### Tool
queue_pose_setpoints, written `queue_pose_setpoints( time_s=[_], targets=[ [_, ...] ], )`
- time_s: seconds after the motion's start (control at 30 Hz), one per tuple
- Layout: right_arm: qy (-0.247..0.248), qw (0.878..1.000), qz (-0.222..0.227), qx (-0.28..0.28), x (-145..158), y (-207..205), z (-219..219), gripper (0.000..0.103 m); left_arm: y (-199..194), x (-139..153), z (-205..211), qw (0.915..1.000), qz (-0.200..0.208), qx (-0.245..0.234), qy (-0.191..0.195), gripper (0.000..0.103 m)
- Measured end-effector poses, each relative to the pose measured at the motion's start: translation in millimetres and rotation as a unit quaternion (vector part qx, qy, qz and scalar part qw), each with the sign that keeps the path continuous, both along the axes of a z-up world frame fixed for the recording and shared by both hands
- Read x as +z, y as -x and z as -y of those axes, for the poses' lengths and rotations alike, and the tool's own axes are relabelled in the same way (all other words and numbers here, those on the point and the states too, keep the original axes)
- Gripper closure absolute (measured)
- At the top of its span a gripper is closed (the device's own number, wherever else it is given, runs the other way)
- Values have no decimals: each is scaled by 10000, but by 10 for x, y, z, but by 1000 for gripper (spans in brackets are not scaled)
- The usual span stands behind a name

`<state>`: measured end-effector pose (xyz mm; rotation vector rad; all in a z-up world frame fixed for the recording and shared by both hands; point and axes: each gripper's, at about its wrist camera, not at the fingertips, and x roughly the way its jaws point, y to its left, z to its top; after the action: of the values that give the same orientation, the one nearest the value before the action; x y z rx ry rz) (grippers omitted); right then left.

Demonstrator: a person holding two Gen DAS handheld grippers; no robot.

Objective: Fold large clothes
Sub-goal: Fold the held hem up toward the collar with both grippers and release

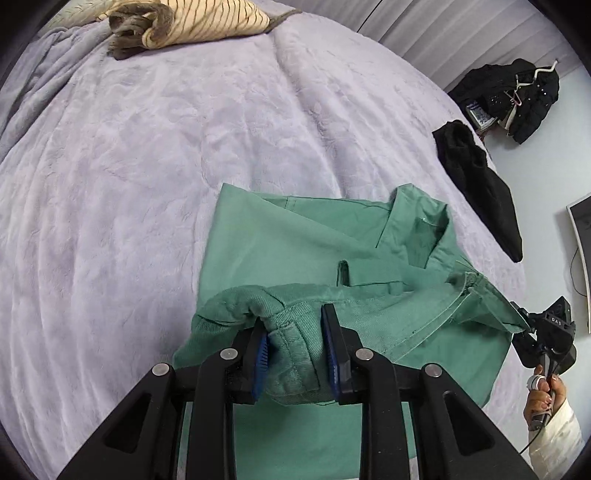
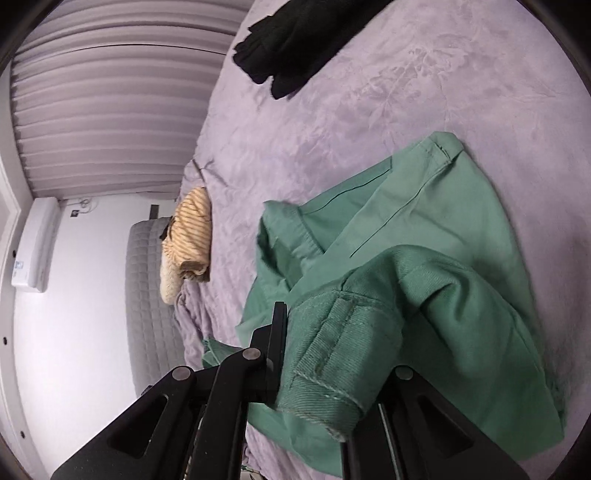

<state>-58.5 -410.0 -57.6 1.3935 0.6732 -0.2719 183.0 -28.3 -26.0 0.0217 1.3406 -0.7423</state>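
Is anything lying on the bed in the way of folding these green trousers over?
Nothing visible. Both grippers, left and right, are shut on the green trousers. The striped garment and black garment lie apart on the purple blanket.

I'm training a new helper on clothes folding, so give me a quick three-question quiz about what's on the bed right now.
1. True or false: the left gripper is shut on a bunched edge of the green garment.
2. Which item lies near the far end of the purple blanket? A) striped cream top B) black garment C) white towel
3. Fill in: the right gripper holds the green garment's ____.

Key
1. True.
2. A.
3. Corner; the right wrist view shows thick hemmed fabric between its jaws.
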Motion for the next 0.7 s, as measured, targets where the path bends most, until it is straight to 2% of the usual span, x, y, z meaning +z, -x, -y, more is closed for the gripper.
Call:
queue_pose_setpoints(
  time_s=[0.1, 0.2, 0.23, 0.27, 0.3, 0.33, 0.37, 0.43, 0.5, 0.57, 0.6, 0.63, 0.7],
  targets=[
    [2, 9993, -332, -164, -208, -120, 92, 93, -68, -251, 116, 9994, 0, -86, -345, 75],
    [-24, 9985, -474, -260, -289, -183, 139, 92, -102, -298, 119, 9980, 40, -53, -633, 66],
    [18, 9984, -510, -244, -267, -201, 145, 87, -117, -275, 115, 9971, 126, -55, -755, 48],
    [56, 9983, -533, -221, -241, -210, 149, 82, -112, -227, 94, 9956, 324, -29, -884, 36],
    [138, 9986, -466, -226, -179, -206, 144, 54, -96, -143, 54, 9935, 610, 33, -962, 20],
    [247, 9987, -379, -255, -106, -185, 139, 19, -87, -47, 12, 9917, 872, 66, -938, 17],
    [373, 9985, -291, -290, -20, -154, 134, 14, -80, 19, -12, 9911, 979, 51, -901, 17],
    [702, 9969, -253, -254, 178, -119, 136, 14, -76, 120, -33, 9897, 1125, 38, -881, 17],
    [1048, 9930, -525, -138, 301, -124, 119, 18, -57, 169, 0, 9890, 1224, -46, -828, 17],
    [1366, 9872, -816, 92, 345, -166, 84, 35, -19, 152, 86, 9891, 1237, -202, -773, 17],
    [1576, 9813, -1069, 280, 336, -227, 55, 48, 13, 126, 141, 9894, 1206, -313, -747, 17],
    [1761, 9744, -1336, 401, 316, -265, 28, 51, 48, 96, 209, 9897, 1165, -410, -724, 18],
    [2177, 9596, -1726, 442, 305, -291, -18, 51, 139, 20, 306, 9892, 1156, -569, -704, 18]
  ],
)
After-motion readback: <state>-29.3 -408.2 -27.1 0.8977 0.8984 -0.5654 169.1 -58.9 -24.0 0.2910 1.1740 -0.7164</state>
